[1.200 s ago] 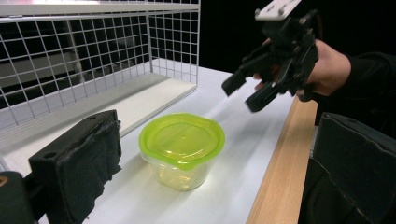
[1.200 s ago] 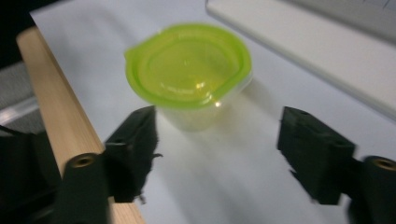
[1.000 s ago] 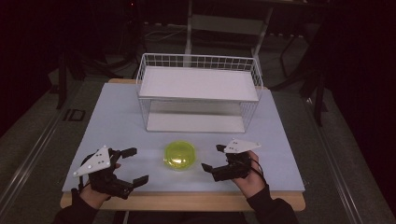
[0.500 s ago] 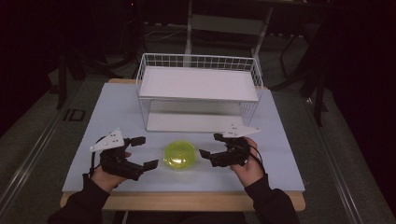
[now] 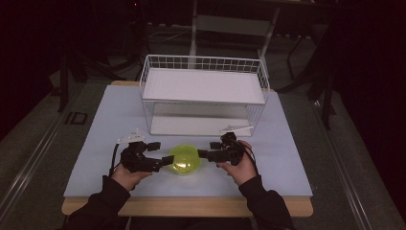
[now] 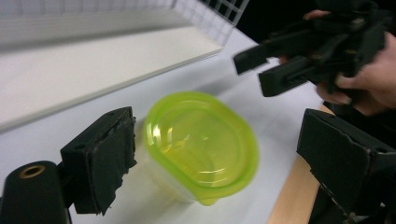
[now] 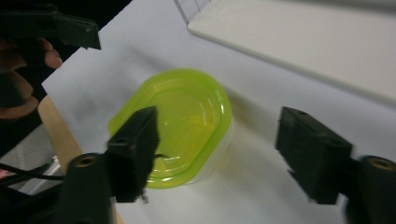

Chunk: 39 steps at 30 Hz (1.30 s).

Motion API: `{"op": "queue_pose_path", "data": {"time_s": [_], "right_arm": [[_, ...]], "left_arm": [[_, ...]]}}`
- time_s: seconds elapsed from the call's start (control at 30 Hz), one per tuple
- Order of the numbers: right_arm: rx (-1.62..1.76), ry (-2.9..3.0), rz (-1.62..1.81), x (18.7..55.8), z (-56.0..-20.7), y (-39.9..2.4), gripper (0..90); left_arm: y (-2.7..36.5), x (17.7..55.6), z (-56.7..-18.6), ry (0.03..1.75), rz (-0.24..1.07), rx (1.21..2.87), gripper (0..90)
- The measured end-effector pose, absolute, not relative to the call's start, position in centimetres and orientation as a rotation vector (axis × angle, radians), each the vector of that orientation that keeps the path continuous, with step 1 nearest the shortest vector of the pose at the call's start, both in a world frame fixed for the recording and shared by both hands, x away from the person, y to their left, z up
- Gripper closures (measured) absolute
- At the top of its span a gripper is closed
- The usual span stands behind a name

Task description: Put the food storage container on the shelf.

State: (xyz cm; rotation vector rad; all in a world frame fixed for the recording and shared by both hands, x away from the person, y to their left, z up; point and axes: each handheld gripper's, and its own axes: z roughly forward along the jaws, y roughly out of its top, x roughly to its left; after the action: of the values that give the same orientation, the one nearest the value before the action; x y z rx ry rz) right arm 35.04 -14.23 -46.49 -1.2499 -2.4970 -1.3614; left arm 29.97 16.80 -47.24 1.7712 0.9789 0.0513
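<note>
Between two released claws, left claw and right claw, blurred green-lidded container.

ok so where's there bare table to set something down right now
The table is bare on the left strip beside the wire basket, and on the right between the basket and the table edge. The near middle is crowded: the left tongs and right tongs flank the green lidded container.
</note>
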Motion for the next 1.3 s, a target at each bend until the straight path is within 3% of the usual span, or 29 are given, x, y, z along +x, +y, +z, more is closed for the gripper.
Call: {"op": "queue_pose_path", "data": {"time_s": [0.2,0.53,0.6,0.63,0.77,0.9,1.13,1.3], "right_arm": [[-1.285,-2.428,-1.272,35.6,-47.9,-13.9,41.7],[-1.318,-2.392,-1.181,35.8,-49.0,-13.5,59.1],[-1.318,-2.388,-1.177,35.8,-49.0,-13.5,59.1],[-1.324,-2.395,-1.171,35.8,-49.0,-13.4,63.7],[-1.315,-2.389,-1.153,35.7,-49.0,-13.2,67.1],[-1.317,-2.366,-1.148,35.0,-48.9,-12.7,71.8],[-1.332,-2.4,-1.197,33.5,-48.1,-12.3,80.5],[-1.321,-2.448,-1.24,33.0,-47.2,-12.5,80.6]], "left_arm": [[16.6,30.6,-48.9,1.101,-0.037,1.764,15.8],[16.2,31.0,-50.8,1.222,-0.086,1.773,34.5],[16.2,31.0,-50.8,1.222,-0.086,1.773,38.2],[16.2,31.1,-51.0,1.243,-0.129,1.769,44.4],[16.1,31.2,-51.3,1.24,-0.187,1.764,60.7],[16.0,31.1,-51.2,1.255,-0.226,1.756,70.0],[15.9,30.2,-50.5,1.29,-0.196,1.76,80.6],[15.7,29.8,-49.4,1.282,-0.162,1.733,81.1]]}}
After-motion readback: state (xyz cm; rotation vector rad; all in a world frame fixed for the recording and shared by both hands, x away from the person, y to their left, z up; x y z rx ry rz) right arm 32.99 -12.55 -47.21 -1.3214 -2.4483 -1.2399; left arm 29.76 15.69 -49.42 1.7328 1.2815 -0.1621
